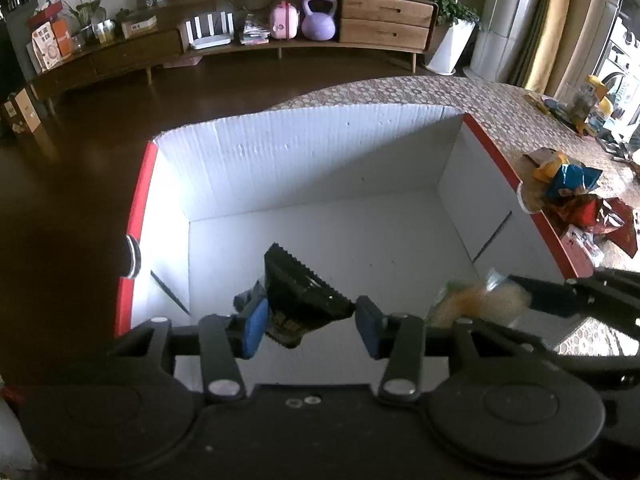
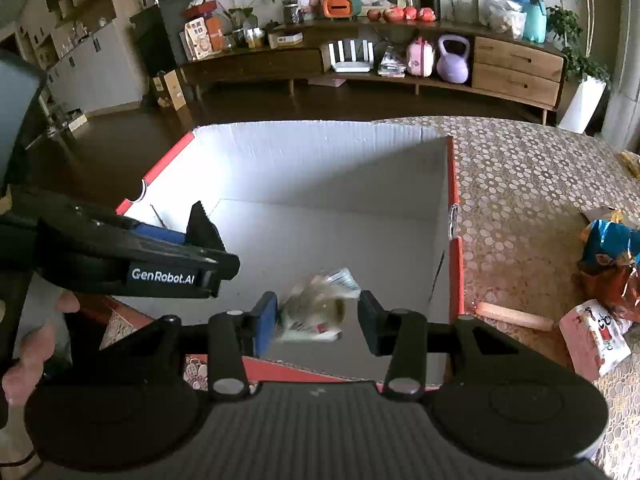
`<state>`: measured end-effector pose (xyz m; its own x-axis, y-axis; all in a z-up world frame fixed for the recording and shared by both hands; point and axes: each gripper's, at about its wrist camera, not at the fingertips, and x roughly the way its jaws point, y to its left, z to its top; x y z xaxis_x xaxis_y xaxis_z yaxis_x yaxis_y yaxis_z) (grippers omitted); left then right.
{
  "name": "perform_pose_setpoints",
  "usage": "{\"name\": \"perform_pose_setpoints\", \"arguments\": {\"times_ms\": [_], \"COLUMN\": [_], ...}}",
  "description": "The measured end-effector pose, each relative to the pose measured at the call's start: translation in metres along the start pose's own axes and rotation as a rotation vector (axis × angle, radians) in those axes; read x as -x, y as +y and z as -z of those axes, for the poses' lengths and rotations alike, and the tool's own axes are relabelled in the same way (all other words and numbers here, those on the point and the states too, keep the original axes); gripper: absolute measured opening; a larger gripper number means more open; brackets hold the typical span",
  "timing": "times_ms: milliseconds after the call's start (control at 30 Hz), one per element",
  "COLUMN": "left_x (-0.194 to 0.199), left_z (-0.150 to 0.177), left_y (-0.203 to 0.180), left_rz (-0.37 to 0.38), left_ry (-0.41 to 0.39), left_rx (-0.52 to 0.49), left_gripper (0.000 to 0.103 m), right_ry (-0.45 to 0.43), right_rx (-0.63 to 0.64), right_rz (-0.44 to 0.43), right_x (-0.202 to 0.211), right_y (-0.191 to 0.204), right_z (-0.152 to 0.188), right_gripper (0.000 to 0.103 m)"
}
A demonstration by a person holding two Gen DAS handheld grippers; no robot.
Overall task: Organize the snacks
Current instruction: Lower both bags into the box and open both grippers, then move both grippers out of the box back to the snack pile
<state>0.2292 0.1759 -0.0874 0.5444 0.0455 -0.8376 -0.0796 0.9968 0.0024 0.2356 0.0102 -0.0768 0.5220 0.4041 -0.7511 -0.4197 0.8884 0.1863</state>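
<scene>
Both tongs, left (image 1: 308, 322) and right (image 2: 317, 320), spread, releasing dark packet (image 1: 298, 294) and clear packet (image 2: 318, 308) into white box (image 1: 304, 160); next, fetch remaining snacks.

purple kettlebell (image 1: 318, 17) on sideboard shelf (image 1: 280, 46) | pink case (image 1: 284, 21) just beside | white planter (image 1: 451, 46) on floor

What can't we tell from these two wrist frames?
- Light packet, right wrist view: motion-blurred, so print and contact with the right gripper pads are unreadable.
- Dark packet, left wrist view: too dark to read; grip by the left gripper unclear.
- Box floor near the cameras: hidden by the gripper bodies.
- Snack pile, right wrist view: cut off by the frame edge.
</scene>
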Motion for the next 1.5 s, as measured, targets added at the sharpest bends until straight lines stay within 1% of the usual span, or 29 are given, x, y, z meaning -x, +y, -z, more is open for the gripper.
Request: {"name": "perform_pose_setpoints", "arguments": {"times_ms": [33,67,100,233,300,333,367,400,467,600,700,833,1033,1067,1167,1300,1500], "left_x": [0.001,0.001,0.003,0.013,0.020,0.024,0.028,0.033,0.042,0.062,0.076,0.095,0.120,0.124,0.133,0.139,0.134], "left_z": [0.001,0.001,0.002,0.003,0.004,0.004,0.004,0.004,0.005,0.007,0.009,0.013,0.017,0.018,0.022,0.026,0.030], "left_y": [-0.001,-0.002,-0.003,-0.005,-0.007,-0.007,-0.008,-0.009,-0.010,-0.016,-0.024,-0.039,-0.066,-0.071,-0.085,-0.108,-0.141], "left_rz": [-0.003,-0.006,-0.011,-0.011,-0.015,-0.019,-0.022,-0.020,-0.019,-0.003,0.008,0.029,0.072,0.079,0.108,0.149,0.200], "left_ry": [-0.004,-0.009,-0.018,-0.045,-0.063,-0.075,-0.088,-0.101,-0.124,-0.171,-0.202,-0.249,-0.306,-0.315,-0.340,-0.361,-0.359], "left_rx": [-0.004,-0.008,-0.009,-0.012,-0.012,-0.012,-0.012,-0.010,-0.006,-0.005,-0.012,-0.035,-0.065,-0.069,-0.085,-0.111,-0.121], "left_gripper": [0.054,0.062,0.069,0.073,0.082,0.084,0.085,0.085,0.086,0.091,0.093,0.095,0.097,0.099,0.103,0.103,0.103], "right_ry": [-0.002,-0.004,-0.010,-0.028,-0.043,-0.051,-0.061,-0.072,-0.094,-0.132,-0.161,-0.198,-0.276,-0.287,-0.312,-0.337,-0.402], "right_rx": [-0.002,-0.002,0.002,-0.003,-0.010,-0.012,-0.014,-0.016,-0.019,-0.039,-0.042,-0.030,-0.007,-0.009,-0.013,-0.022,-0.054], "right_rz": [-0.002,-0.003,-0.002,-0.003,-0.009,-0.011,-0.006,0.004,0.006,-0.007,-0.010,-0.010,0.036,0.040,0.061,0.107,0.195], "right_x": [0.001,0.000,0.002,0.013,0.020,0.025,0.030,0.035,0.046,0.070,0.090,0.118,0.159,0.165,0.181,0.198,0.221], "right_y": [0.001,-0.001,-0.001,-0.002,-0.002,-0.003,-0.003,-0.002,-0.003,-0.006,-0.008,-0.010,-0.021,-0.024,-0.035,-0.053,-0.088], "right_z": [0.000,-0.002,-0.002,0.000,0.002,0.002,0.002,0.003,0.003,0.005,0.008,0.016,0.030,0.034,0.045,0.058,0.078], "right_gripper": [0.045,0.049,0.052,0.052,0.054,0.054,0.059,0.065,0.072,0.076,0.081,0.081,0.099,0.102,0.103,0.103,0.103]}}
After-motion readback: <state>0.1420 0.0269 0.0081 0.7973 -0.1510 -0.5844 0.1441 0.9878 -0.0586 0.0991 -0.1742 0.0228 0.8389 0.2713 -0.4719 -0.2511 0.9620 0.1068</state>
